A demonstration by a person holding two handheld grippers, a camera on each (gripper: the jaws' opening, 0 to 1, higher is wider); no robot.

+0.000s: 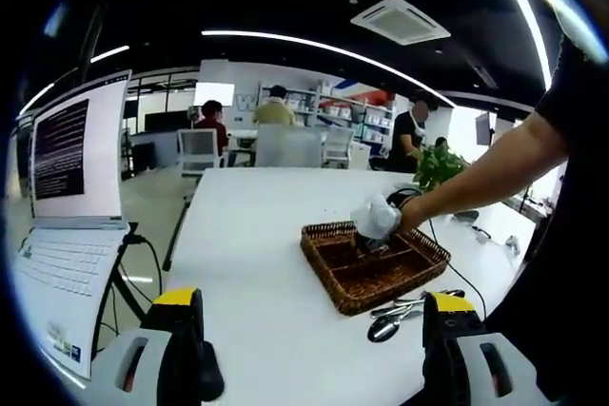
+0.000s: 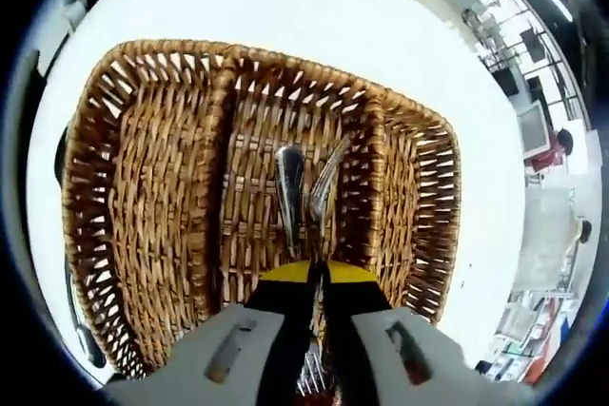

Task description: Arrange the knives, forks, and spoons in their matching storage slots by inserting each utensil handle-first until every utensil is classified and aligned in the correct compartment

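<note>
In the right gripper view, our right tongs [image 2: 319, 273] are pinched nearly closed on a utensil [image 2: 289, 199] in the wicker tray's [image 2: 143, 197] middle slot, its long axis running 6 to 12 o'clock. Our left tongs [image 1: 314, 330] hang wide apart, empty, above the tabletop [image 1: 257, 225]; loose cutlery [image 1: 404, 311] lies at 5 o'clock.

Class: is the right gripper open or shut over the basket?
Shut: right gripper jaws meet, apparently on a utensil in the basket's middle slot.
</note>
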